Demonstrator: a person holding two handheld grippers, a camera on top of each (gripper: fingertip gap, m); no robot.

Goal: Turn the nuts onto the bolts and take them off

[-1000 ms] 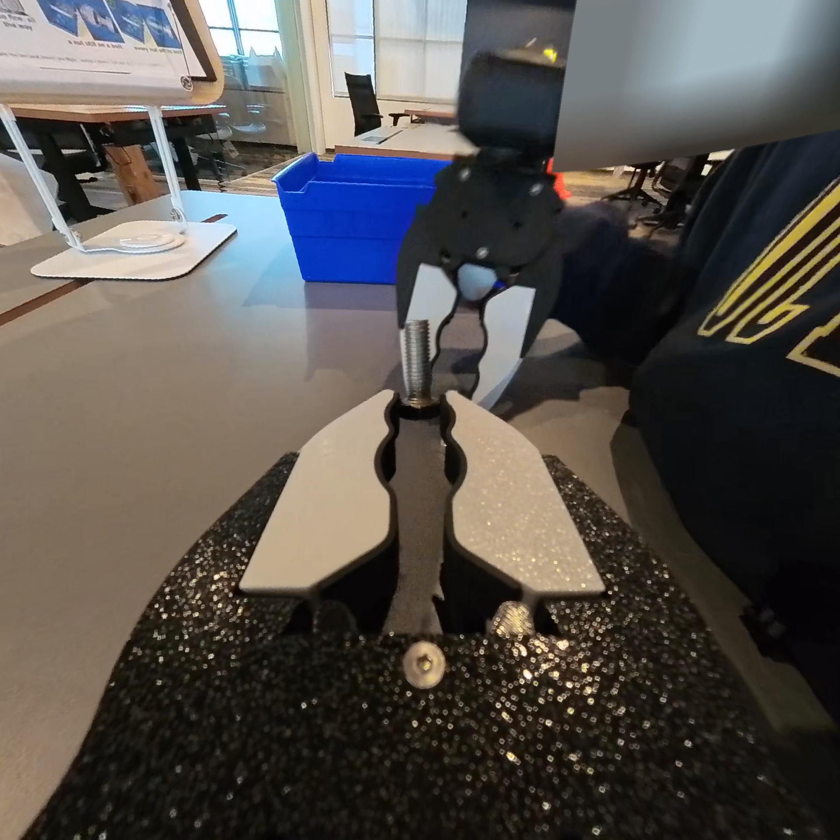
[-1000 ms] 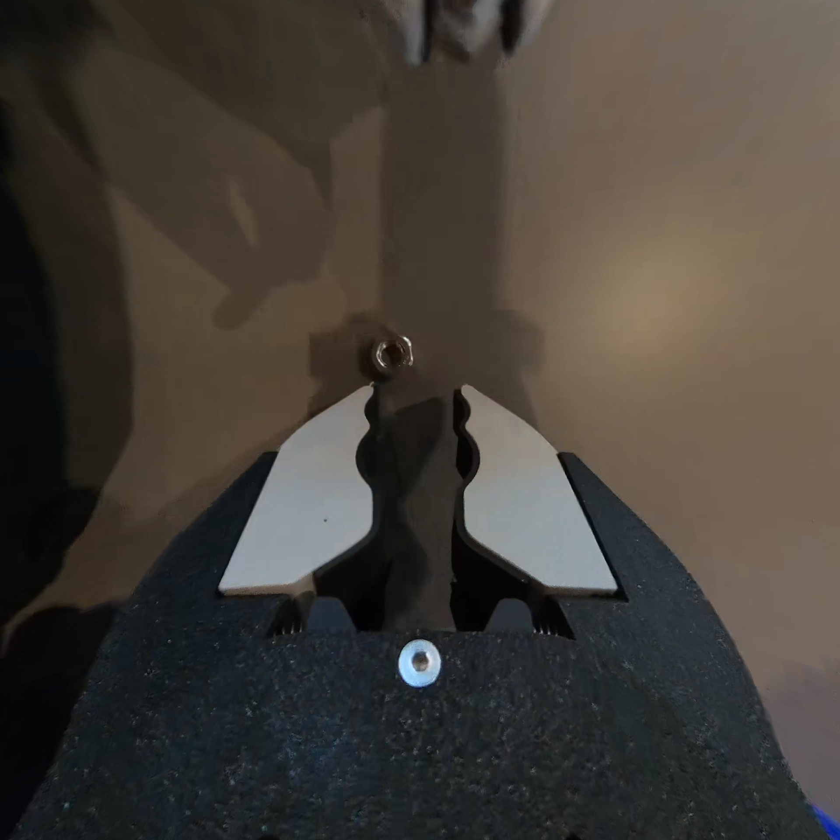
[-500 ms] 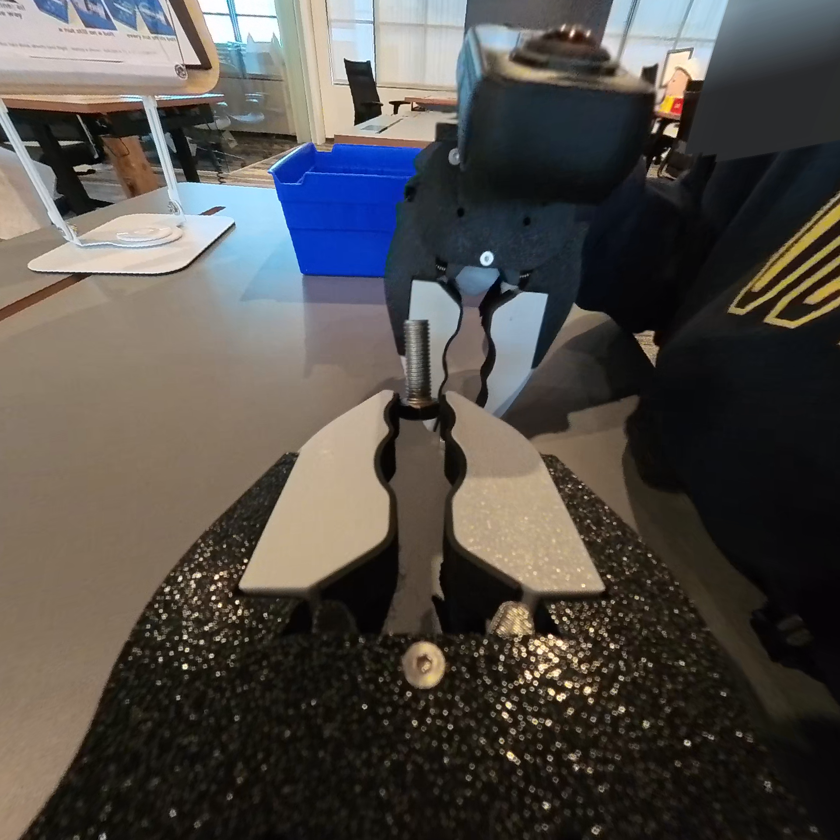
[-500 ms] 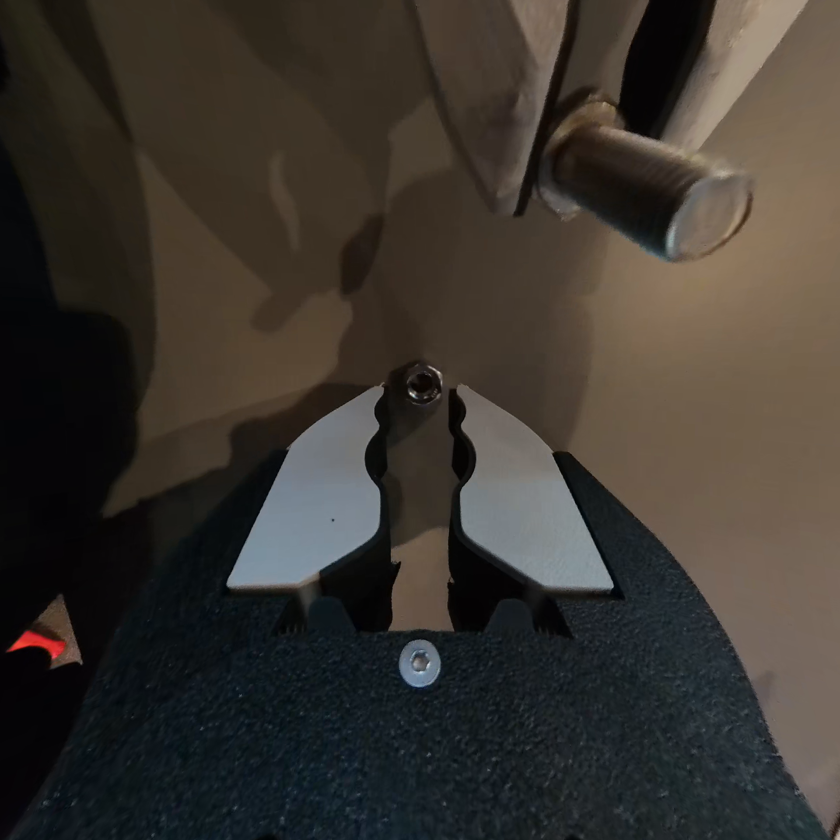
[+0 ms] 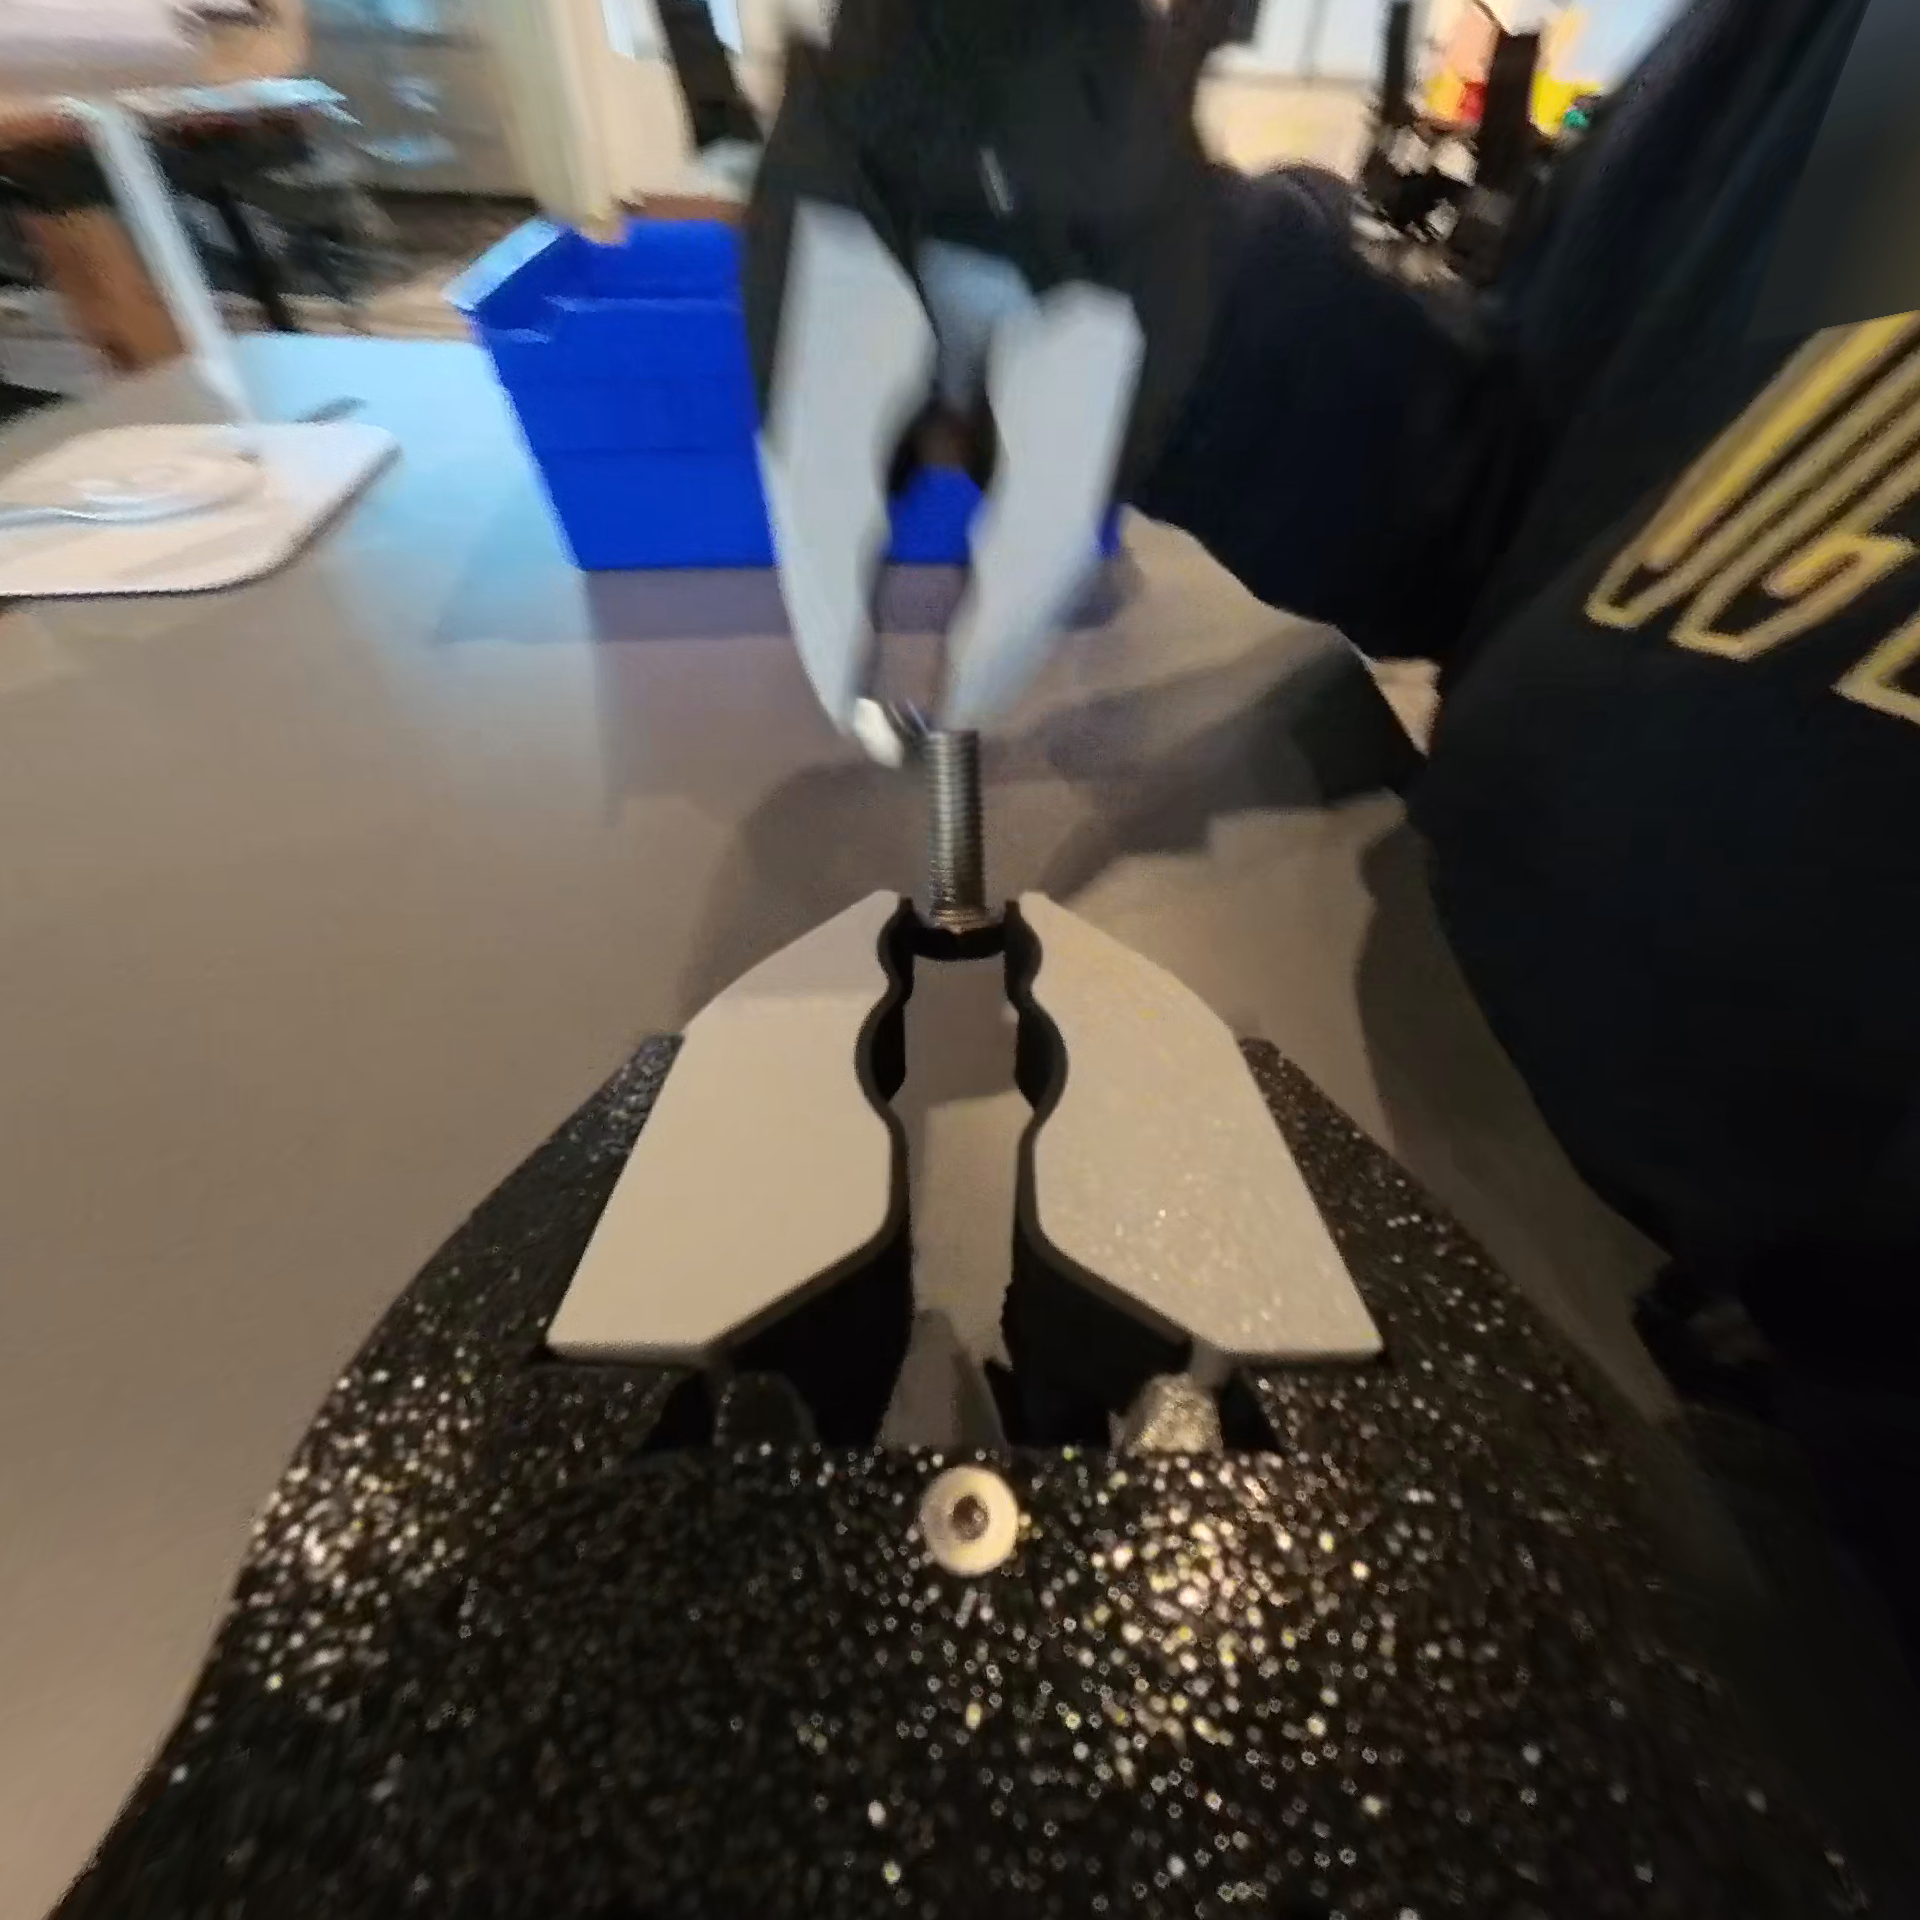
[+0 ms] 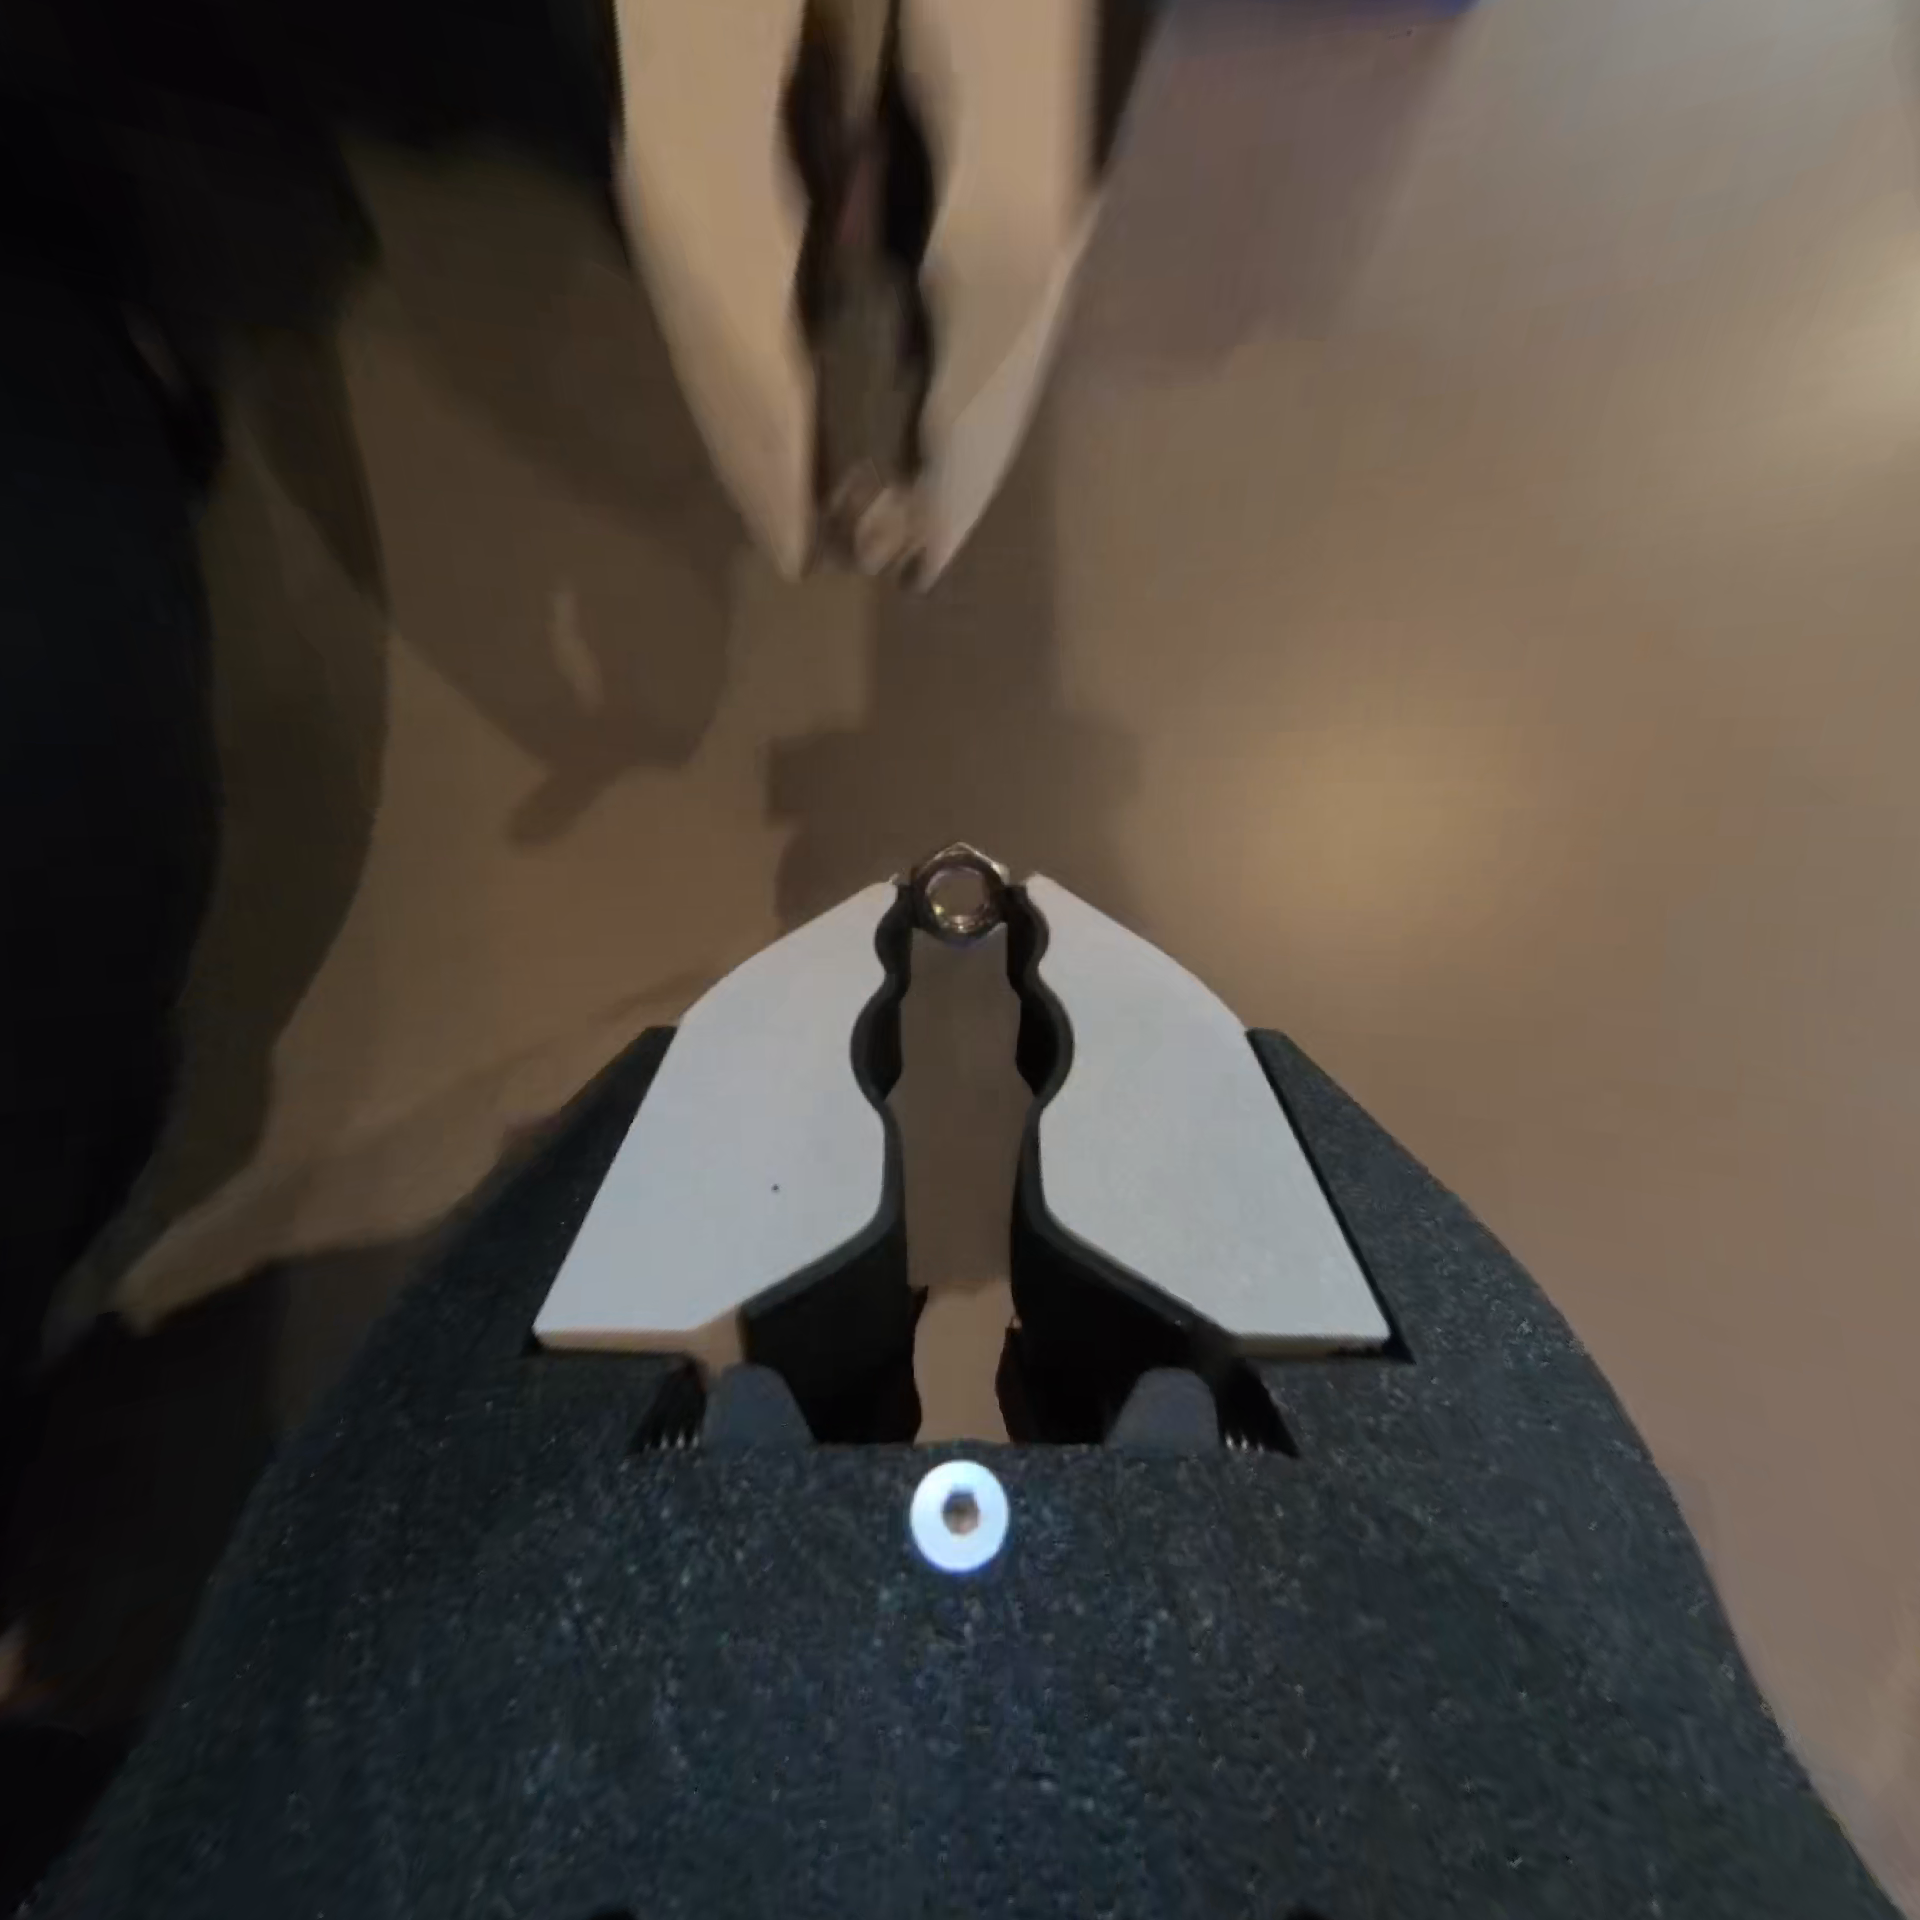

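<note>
In the left wrist view my left gripper [image 5: 958, 923] is shut on the head of a threaded steel bolt [image 5: 954, 821], which stands upright from its tips. My right gripper [image 5: 909, 717] points down from above, blurred, with its tips at the top of the bolt. It holds a small steel nut [image 5: 880, 729] there. In the right wrist view my right gripper [image 6: 958, 896] is shut on the nut [image 6: 956, 902], whose hole faces the camera. The left gripper [image 6: 857, 551] shows blurred ahead of it. Whether the nut touches the bolt's end cannot be told.
A grey table [image 5: 312, 883] lies below both grippers. A blue plastic bin [image 5: 644, 416] stands at the back. A white stand base [image 5: 156, 499] sits at the far left. A person in a dark sweatshirt [image 5: 1662, 935] fills the right side.
My right gripper closed on the nut that lay on the table, lifted it and swung over the top of the bolt. My left gripper kept its hold on the bolt.
</note>
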